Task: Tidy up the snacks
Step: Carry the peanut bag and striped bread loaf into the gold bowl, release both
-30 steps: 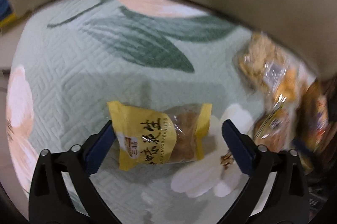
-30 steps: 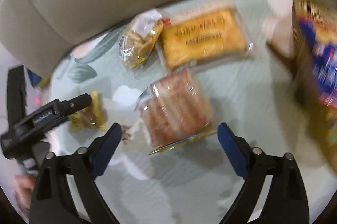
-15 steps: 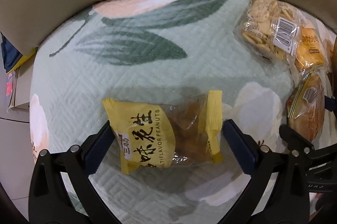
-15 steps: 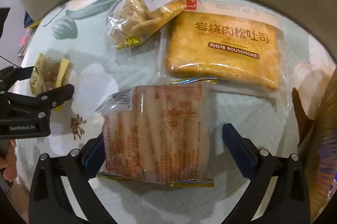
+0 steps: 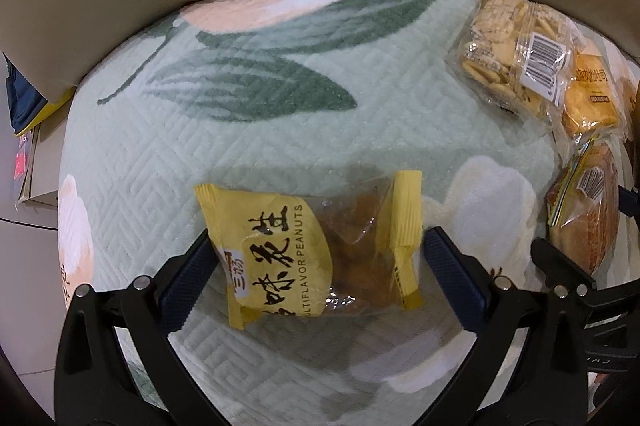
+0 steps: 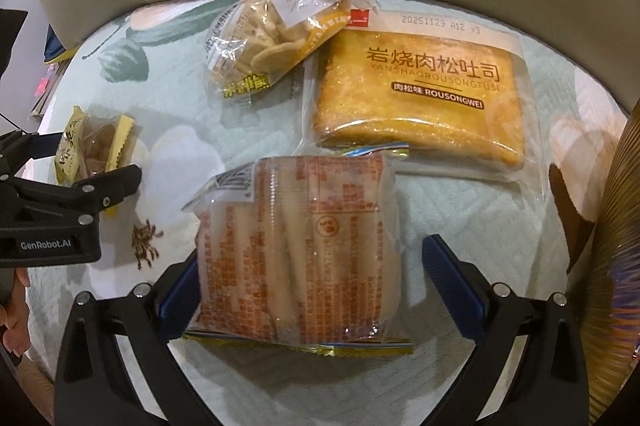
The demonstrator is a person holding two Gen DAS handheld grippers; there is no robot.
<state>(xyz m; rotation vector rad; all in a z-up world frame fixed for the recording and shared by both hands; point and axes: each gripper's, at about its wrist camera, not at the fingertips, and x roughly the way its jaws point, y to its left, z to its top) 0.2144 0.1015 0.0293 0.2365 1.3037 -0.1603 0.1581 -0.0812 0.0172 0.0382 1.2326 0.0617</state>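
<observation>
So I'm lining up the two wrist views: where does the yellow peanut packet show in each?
Left wrist: the peanut packet lies at lower centre, between the open left tongs.
Right wrist: the same packet sits at the far left edge, behind the left tongs' black fingers.
Shared landmark: the clear bag of round crackers, upper right in the left view, top centre in the right.

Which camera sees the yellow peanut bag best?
The left wrist view. The yellow, partly clear plastic peanut packet lies large and sharp between the open left gripper, its "MULTIFLAVOR PEANUTS" print readable. The right wrist view shows the packet small at the left edge, partly hidden behind that gripper.
</observation>
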